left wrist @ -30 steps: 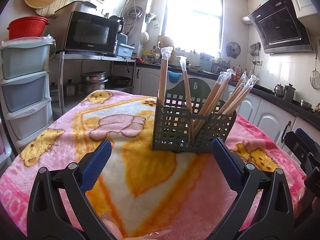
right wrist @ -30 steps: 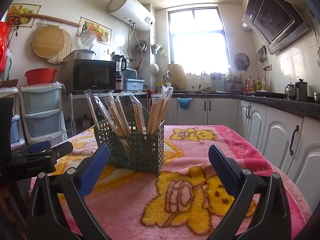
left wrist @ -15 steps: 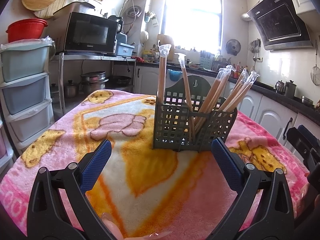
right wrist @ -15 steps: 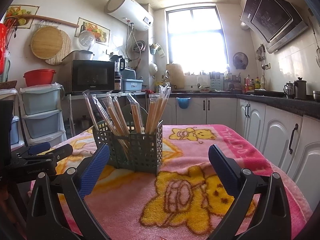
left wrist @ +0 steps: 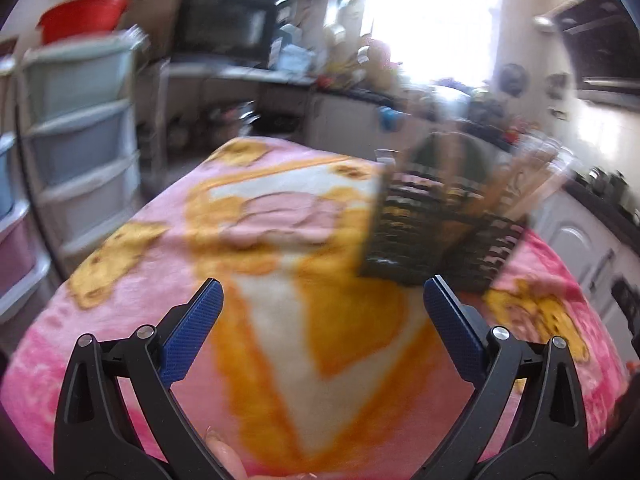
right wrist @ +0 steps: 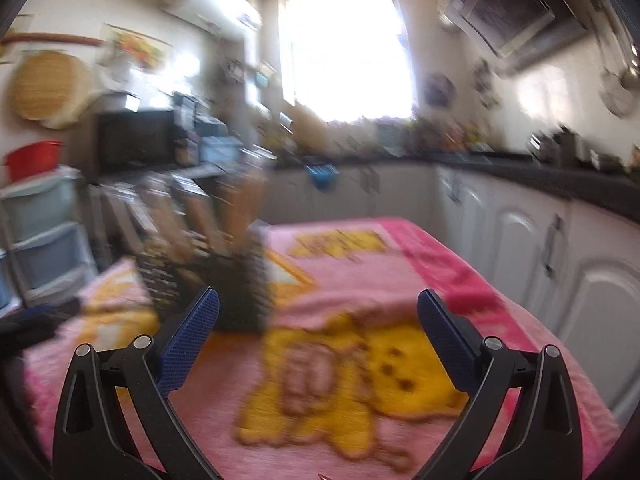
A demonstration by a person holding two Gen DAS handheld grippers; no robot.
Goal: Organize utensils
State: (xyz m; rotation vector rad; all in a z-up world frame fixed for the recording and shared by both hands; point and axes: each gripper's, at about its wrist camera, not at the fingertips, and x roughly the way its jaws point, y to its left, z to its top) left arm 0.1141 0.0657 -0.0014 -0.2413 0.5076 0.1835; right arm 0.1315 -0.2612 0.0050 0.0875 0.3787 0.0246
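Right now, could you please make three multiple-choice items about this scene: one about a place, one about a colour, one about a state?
1. In the right wrist view, where does the utensil basket stand?
A. left of centre
B. far right
C. on the counter

2. What colour are the gripper pads?
A. red
B. blue
C. white

3. What is the state of the left gripper?
A. shut on chopsticks
B. open, holding nothing
C. shut on the blanket

Answers: 1 A, the basket sits on the blanket beside the right gripper's left finger. 2 B, the pads are textured blue. 3 B, only blanket shows between its spread fingers.
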